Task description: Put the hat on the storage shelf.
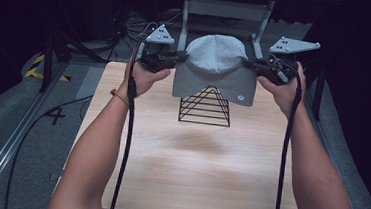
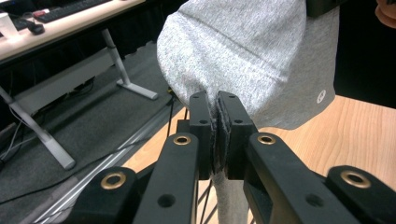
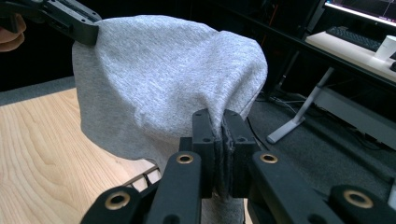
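Grey knit hat (image 1: pixel 215 67) held above a wooden table (image 1: pixel 194 160).
Left gripper (image 1: pixel 183 58) and right gripper (image 1: pixel 247 63) each clamp its edges; the hat hides the wire stand's (image 1: pixel 205 106) peak.

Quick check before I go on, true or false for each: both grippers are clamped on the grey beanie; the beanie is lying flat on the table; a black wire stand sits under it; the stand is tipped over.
1. Both the left gripper and right gripper are shut on the grey beanie. True.
2. The beanie lies flat on the wooden table. False: it hangs held up between the grippers.
3. A black wire stand sits below it. True.
4. The stand is tipped over. False: it stands upright, apex up.
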Action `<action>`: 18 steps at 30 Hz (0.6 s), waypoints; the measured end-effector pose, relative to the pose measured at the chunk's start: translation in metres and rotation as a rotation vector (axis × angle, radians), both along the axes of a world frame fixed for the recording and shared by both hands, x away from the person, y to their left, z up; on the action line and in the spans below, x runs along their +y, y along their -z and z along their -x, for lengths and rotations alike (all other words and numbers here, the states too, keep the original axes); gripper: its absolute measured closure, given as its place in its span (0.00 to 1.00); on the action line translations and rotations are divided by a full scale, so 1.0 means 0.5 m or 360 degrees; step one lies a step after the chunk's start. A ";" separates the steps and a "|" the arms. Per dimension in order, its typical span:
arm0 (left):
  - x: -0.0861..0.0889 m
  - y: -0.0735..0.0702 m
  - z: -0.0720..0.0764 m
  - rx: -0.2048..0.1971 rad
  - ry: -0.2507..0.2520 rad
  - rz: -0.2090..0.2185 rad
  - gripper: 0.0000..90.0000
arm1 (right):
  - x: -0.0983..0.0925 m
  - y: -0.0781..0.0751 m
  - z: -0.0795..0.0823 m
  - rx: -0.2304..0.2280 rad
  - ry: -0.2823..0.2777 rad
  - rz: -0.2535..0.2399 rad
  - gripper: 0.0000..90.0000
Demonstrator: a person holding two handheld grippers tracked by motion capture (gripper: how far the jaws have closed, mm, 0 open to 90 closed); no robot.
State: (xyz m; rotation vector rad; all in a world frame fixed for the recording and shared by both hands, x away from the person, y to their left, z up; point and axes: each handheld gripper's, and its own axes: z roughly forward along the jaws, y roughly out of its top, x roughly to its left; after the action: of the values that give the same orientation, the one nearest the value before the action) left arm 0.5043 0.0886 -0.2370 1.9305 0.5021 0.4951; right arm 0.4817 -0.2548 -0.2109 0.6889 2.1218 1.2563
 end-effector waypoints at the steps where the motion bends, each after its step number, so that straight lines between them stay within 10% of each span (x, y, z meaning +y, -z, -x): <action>1: -0.001 0.006 -0.001 0.0012 -0.0003 -0.0004 0.95 | -0.001 0.004 -0.001 0.0001 -0.0001 0.0002 0.95; 18: -0.033 0.127 -0.019 0.0138 0.0010 -0.0032 0.95 | -0.017 0.143 -0.024 0.0159 -0.0014 -0.0006 0.95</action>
State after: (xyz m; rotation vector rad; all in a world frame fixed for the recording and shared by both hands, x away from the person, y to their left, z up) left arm 0.5141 0.0719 -0.3006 1.9786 0.5481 0.4151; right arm 0.4935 -0.2635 -0.2826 0.7586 2.2055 1.2546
